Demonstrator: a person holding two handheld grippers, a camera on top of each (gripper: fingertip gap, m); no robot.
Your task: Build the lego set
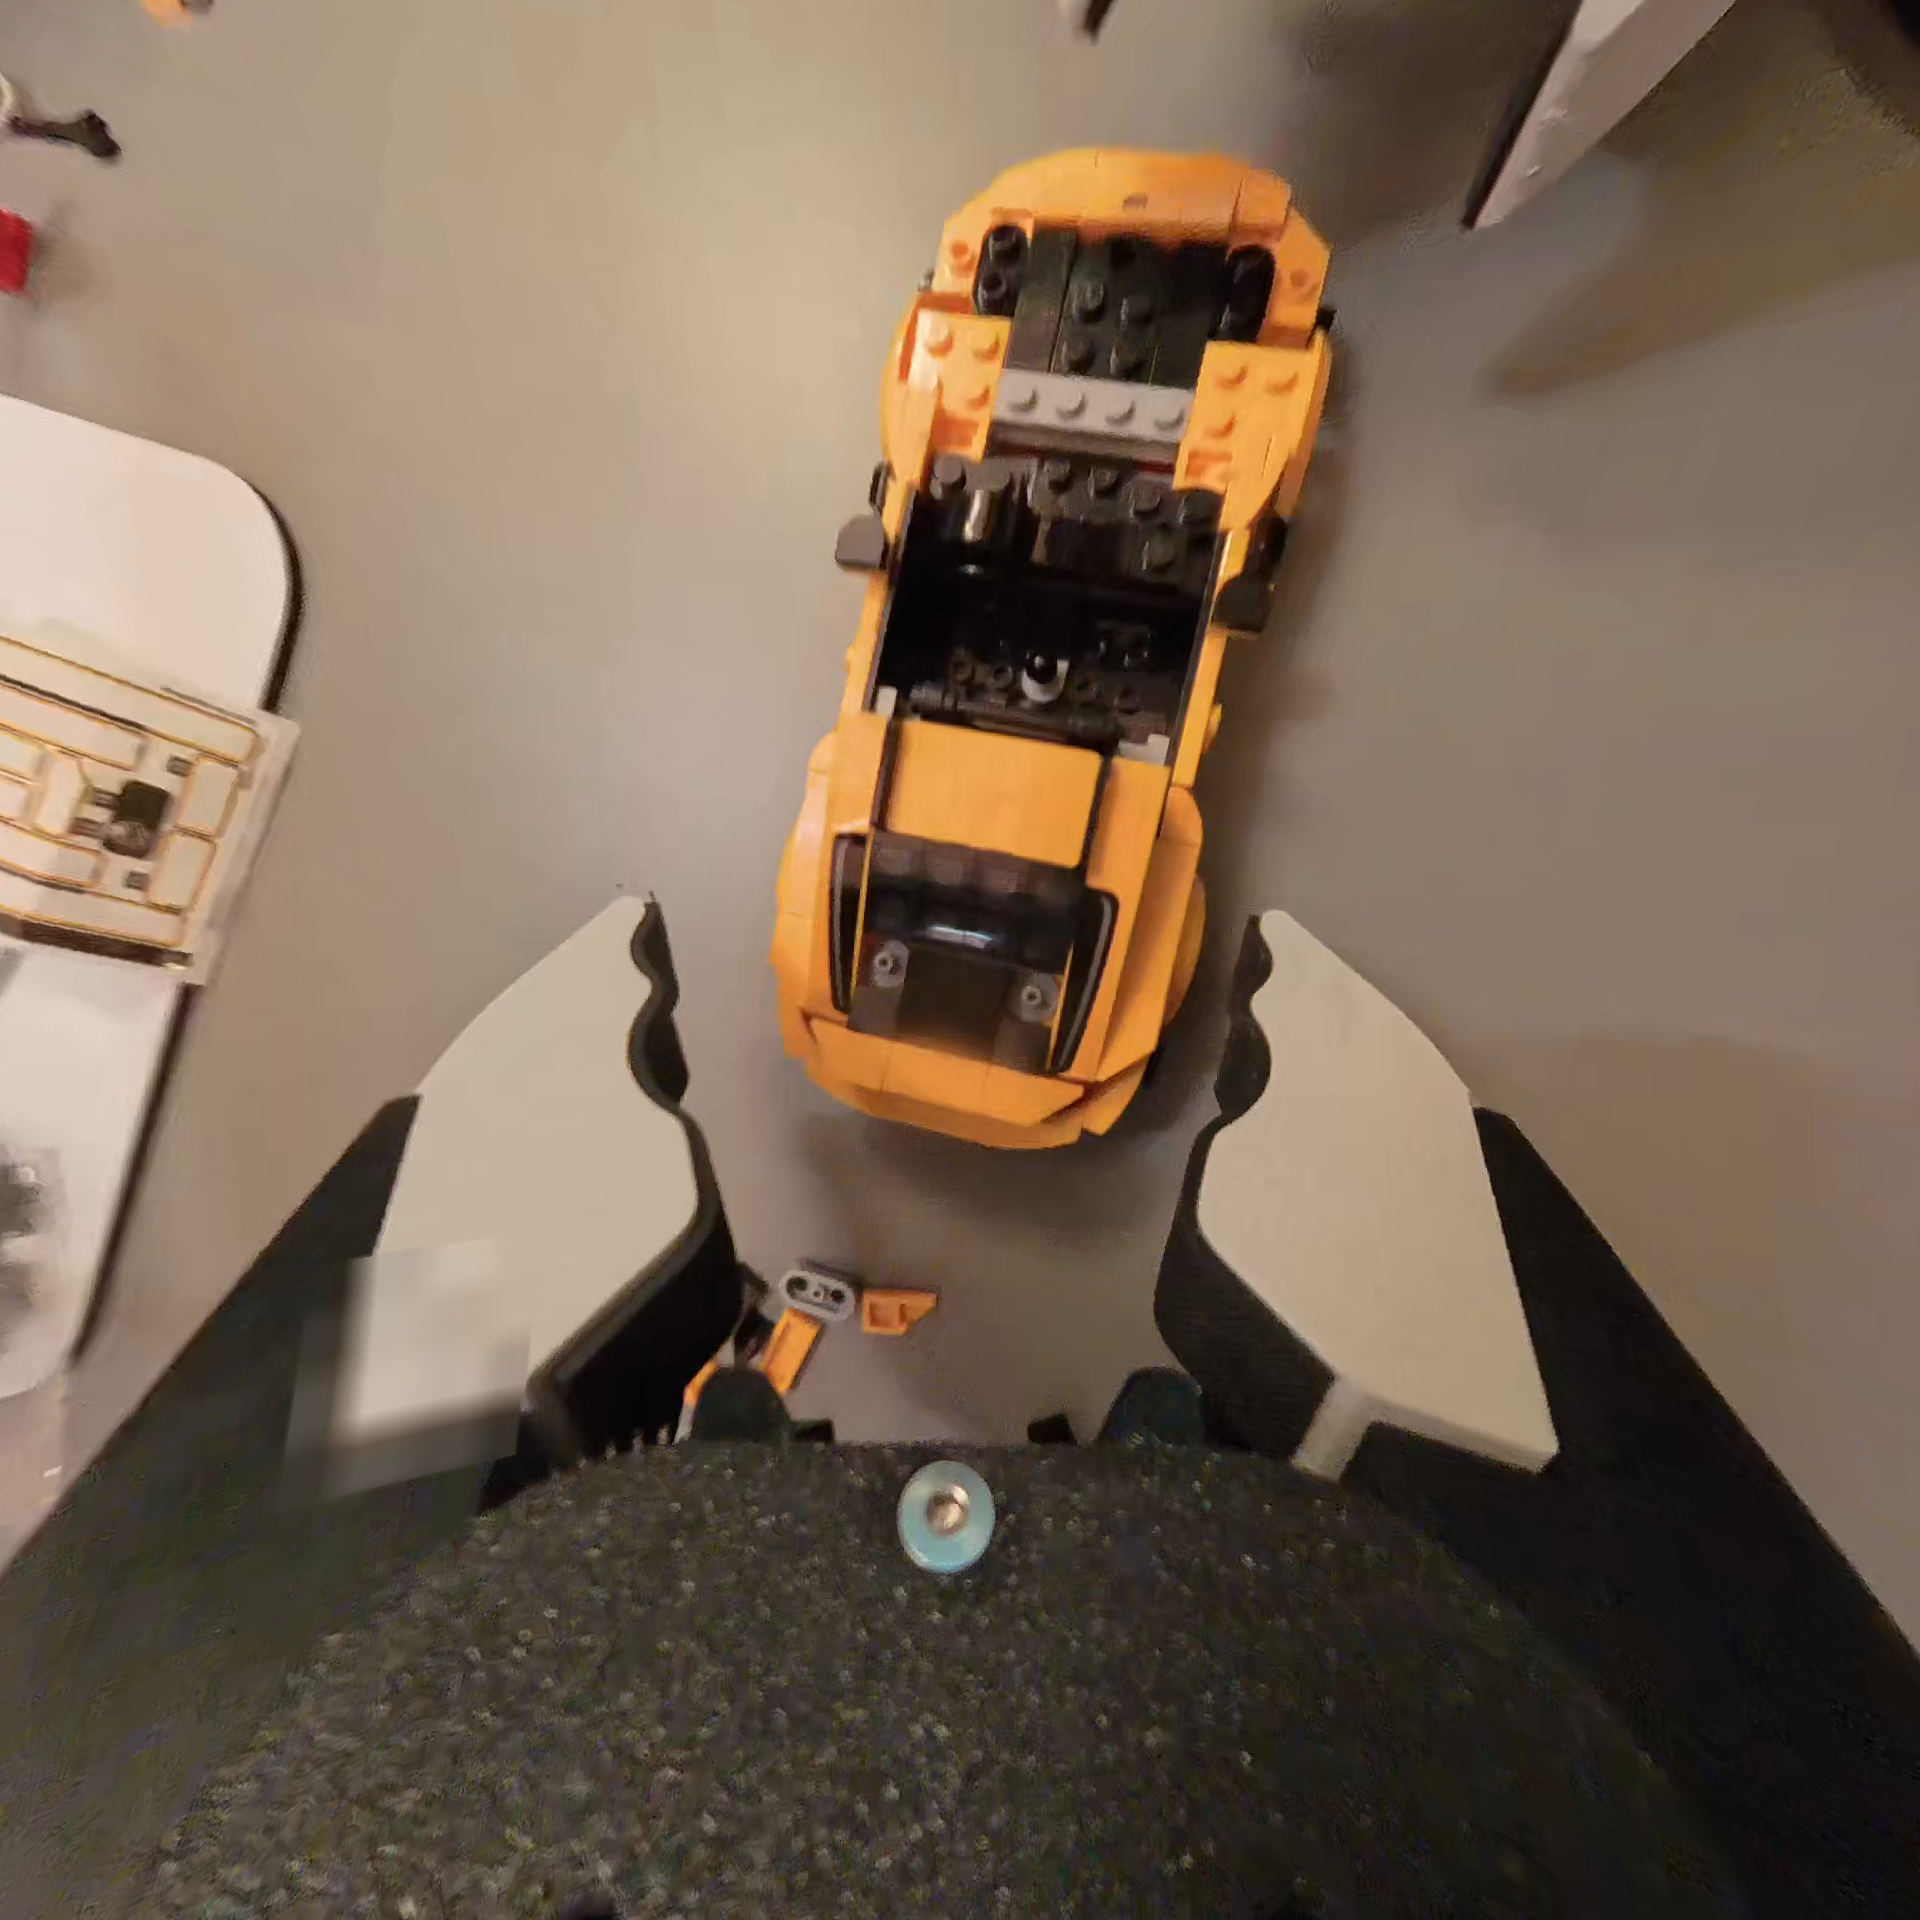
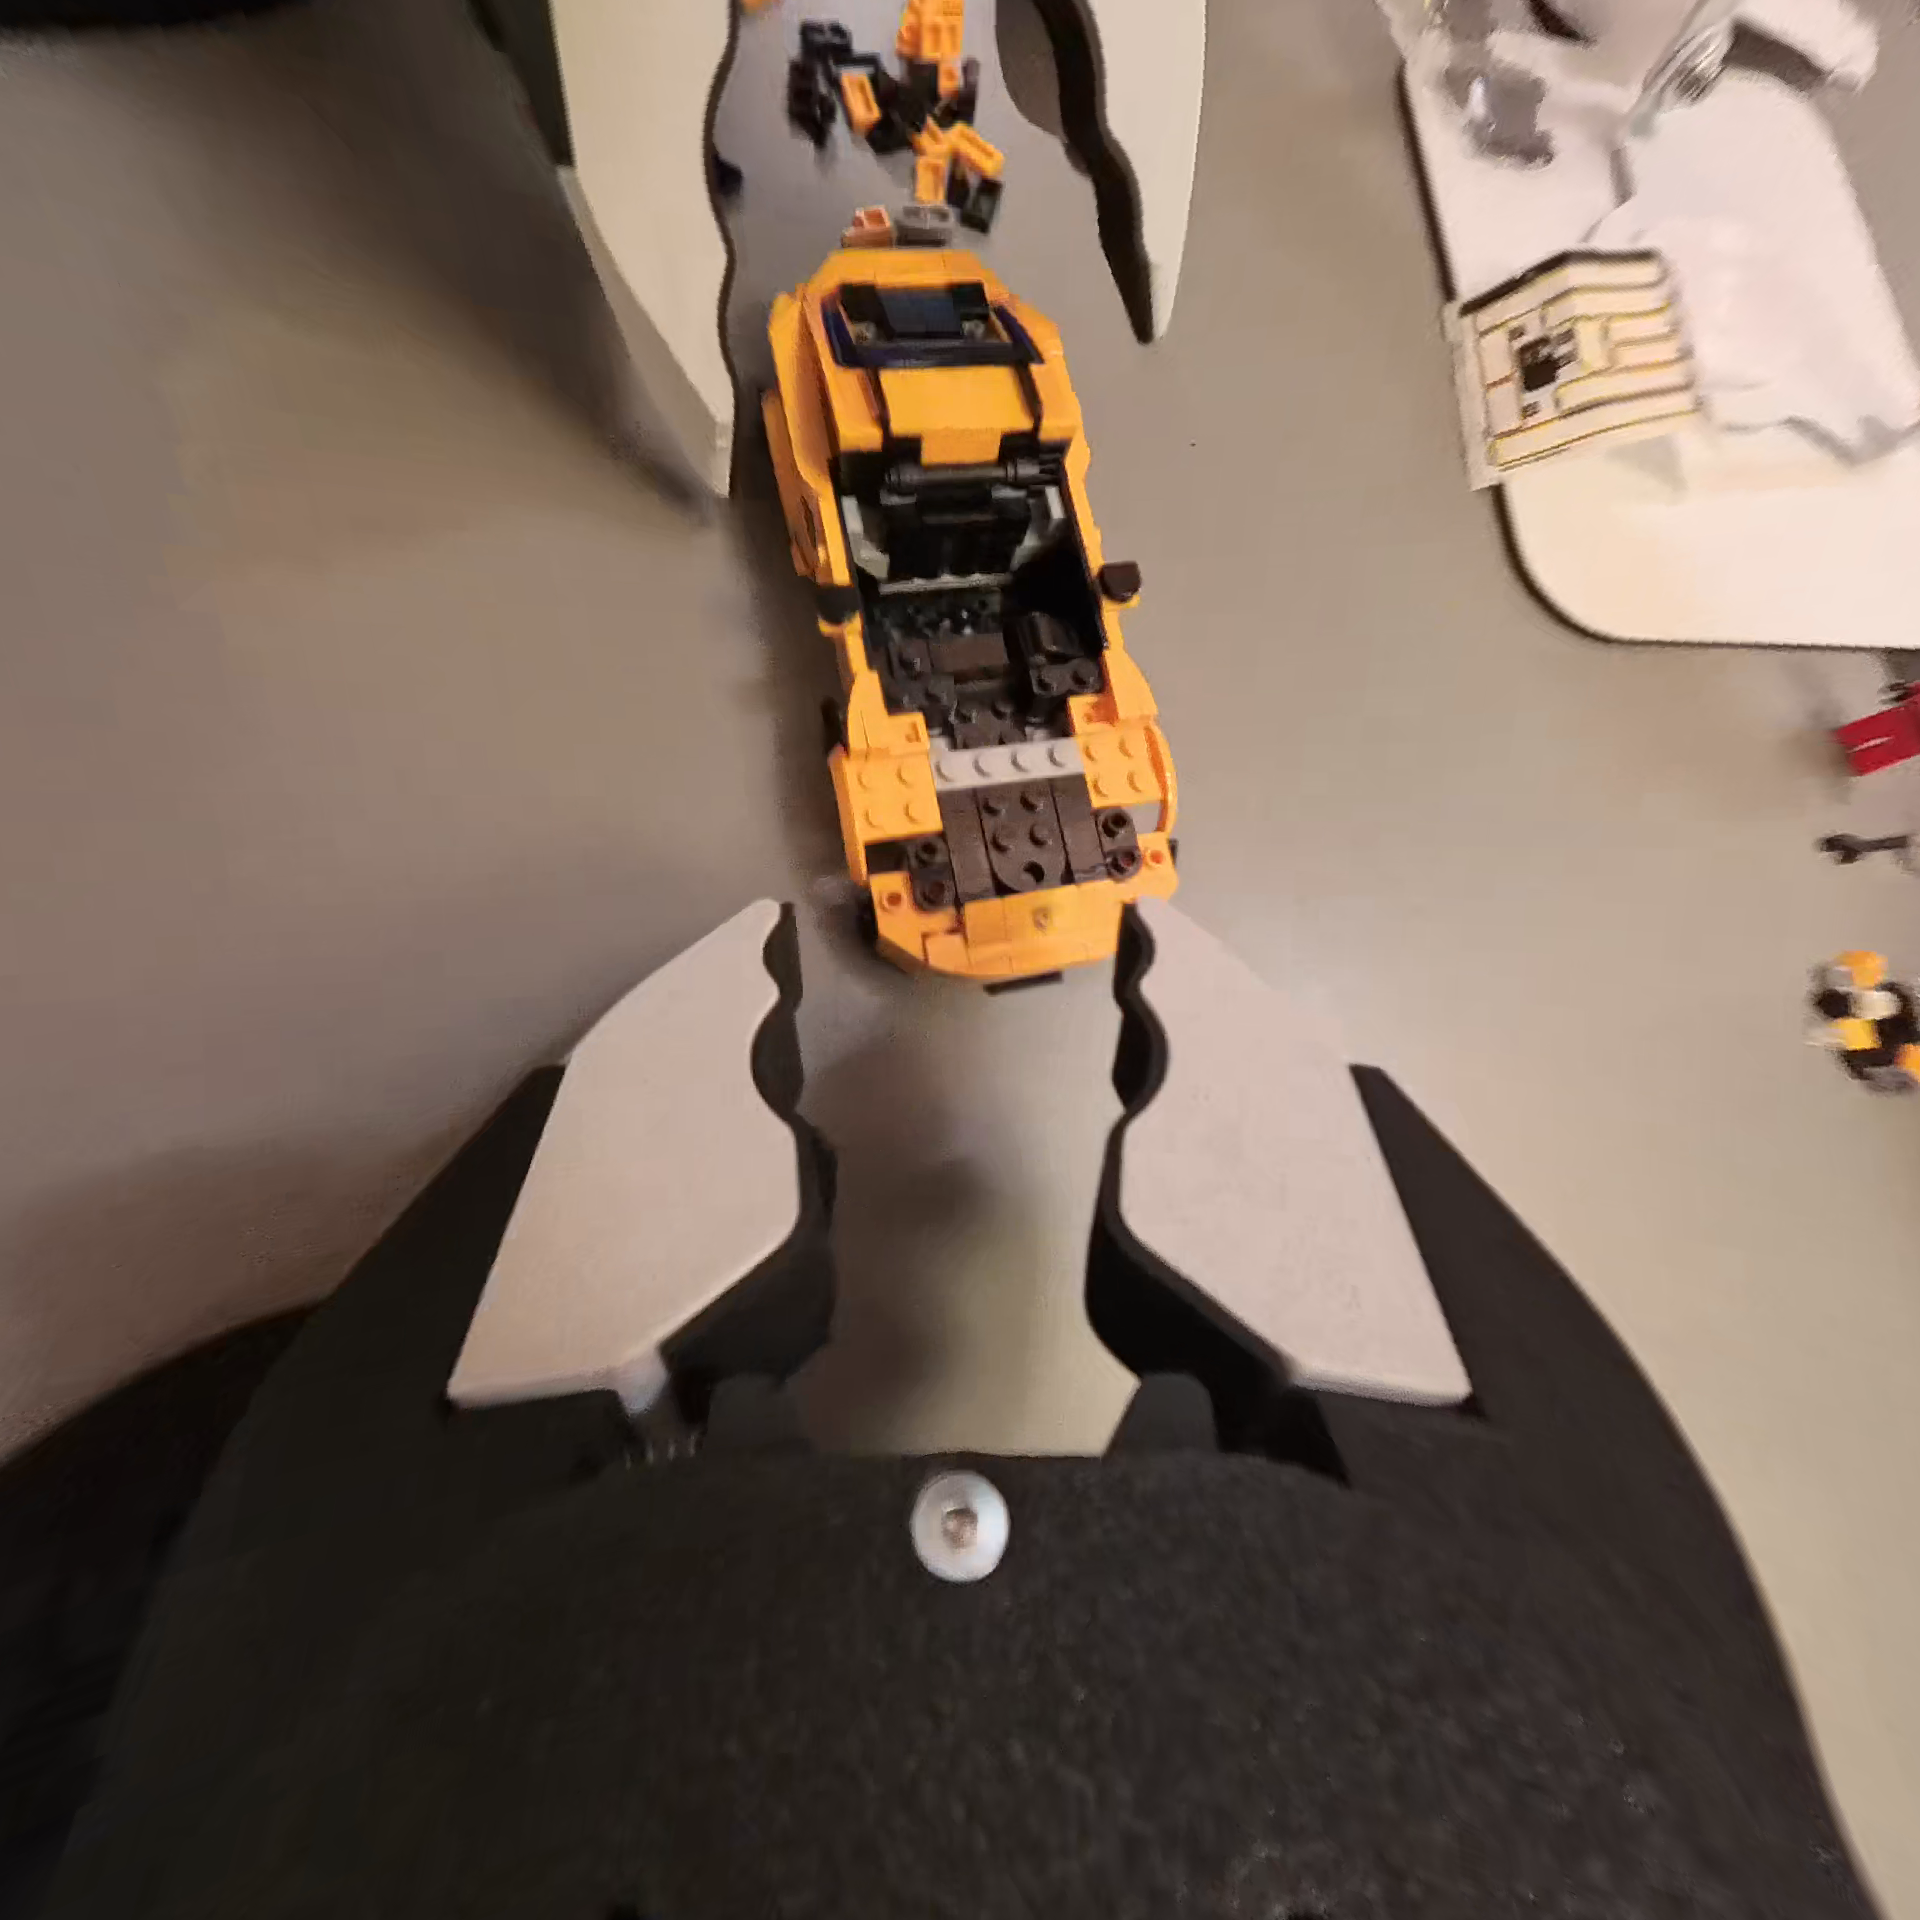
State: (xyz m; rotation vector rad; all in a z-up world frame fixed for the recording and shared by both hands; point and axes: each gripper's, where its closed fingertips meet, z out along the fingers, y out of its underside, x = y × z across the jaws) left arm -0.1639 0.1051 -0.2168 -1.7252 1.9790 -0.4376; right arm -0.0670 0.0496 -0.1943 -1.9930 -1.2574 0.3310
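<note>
We see the orange car (image 1: 1049, 644) standing roofless on the grey bench (image 1: 520, 416), lengthwise between our two claws; the left claw (image 1: 951, 935) gapes wide at one end of it, gripping nothing; the right claw (image 2: 961, 925) is spread open at the opposite end, also empty, its tips just beside the car; loose bricks (image 2: 914, 114) lie in a heap past the car behind the left claw; a white tray (image 2: 1714, 561) with a sticker sheet (image 2: 1569, 374) sits toward one bench edge.
</note>
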